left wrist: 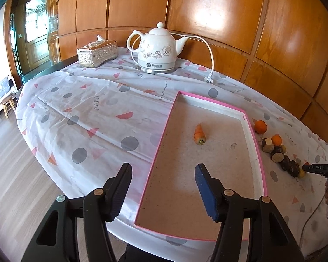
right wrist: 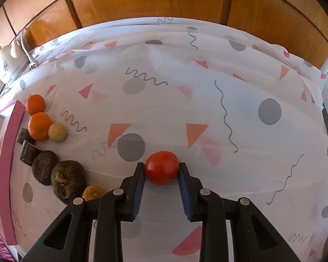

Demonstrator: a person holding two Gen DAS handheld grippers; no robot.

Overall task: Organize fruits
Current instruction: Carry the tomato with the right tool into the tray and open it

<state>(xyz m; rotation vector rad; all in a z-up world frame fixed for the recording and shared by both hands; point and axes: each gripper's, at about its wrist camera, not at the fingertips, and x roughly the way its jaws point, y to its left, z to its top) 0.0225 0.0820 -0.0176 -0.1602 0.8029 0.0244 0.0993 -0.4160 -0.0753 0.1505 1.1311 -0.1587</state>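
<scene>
Right gripper: fingers closed on the tomato, one pad on each flank, fruit caught near the tips and seemingly resting on the patterned cloth of the desk

Judgement: grip sits far forward, so a straight lift with no twist looks safest; squeeze only enough to hold, the skin would bruise

Left of the tomato, well apart: a row of produce just beside the pink tray — two oranges, a pale round fruit, several dark brown pieces, a yellowish one half hidden by the gripper body

Carry path to the tray crosses that row; go over it, high enough to clear the rim

Left gripper: fingers apart, nothing between them, hovering over the tray's near edge

Tray holds a single carrot; plenty of bare floor beside it for the tomato, set down away from the walls

Kettle and tissue box at the desk's far side, out of the way
</scene>
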